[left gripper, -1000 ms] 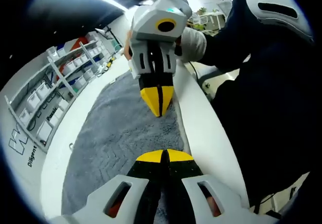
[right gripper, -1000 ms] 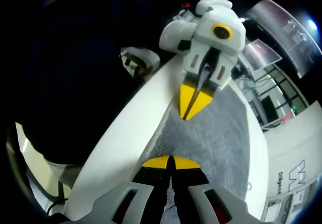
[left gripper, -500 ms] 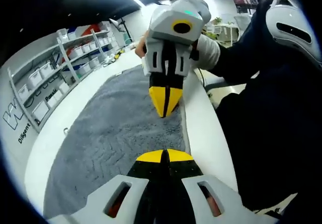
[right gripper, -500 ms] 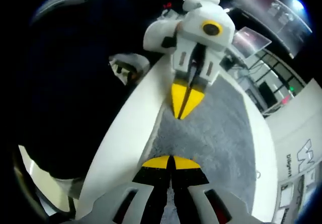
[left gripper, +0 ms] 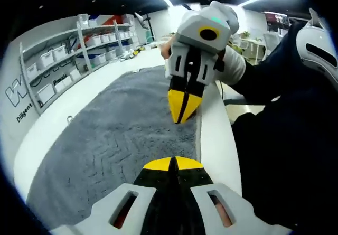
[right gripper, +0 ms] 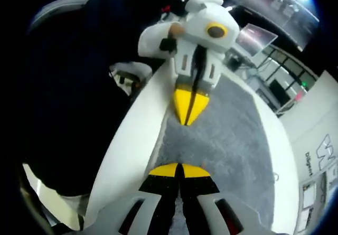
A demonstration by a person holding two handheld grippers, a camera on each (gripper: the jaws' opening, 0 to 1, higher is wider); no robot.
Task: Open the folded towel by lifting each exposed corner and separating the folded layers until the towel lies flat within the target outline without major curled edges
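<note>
Left gripper view: left gripper (left gripper: pixel 172 163) jaws together on the towel (left gripper: pixel 111 140) near edge; right gripper (left gripper: pixel 182 108) likewise, directly ahead along that edge.

Grey fluffy towel (left gripper: pixel 111 140) (right gripper: pixel 227 140) spread flat on white table, edge along near rim.

A: Status of the towel (left gripper: pixel 116 140)?
B: The grey towel lies spread on the white table (left gripper: pixel 214 140), one long edge running just inside the table's near edge.

A: Gripper positions?
B: The left gripper (left gripper: pixel 172 163) has its yellow-tipped jaws together over the towel. The right gripper (left gripper: pixel 181 120) points down at the towel's near edge, jaws closed.

A: Background?
B: Shelving with bins (left gripper: pixel 63 60) beyond the table's far edge.
</note>
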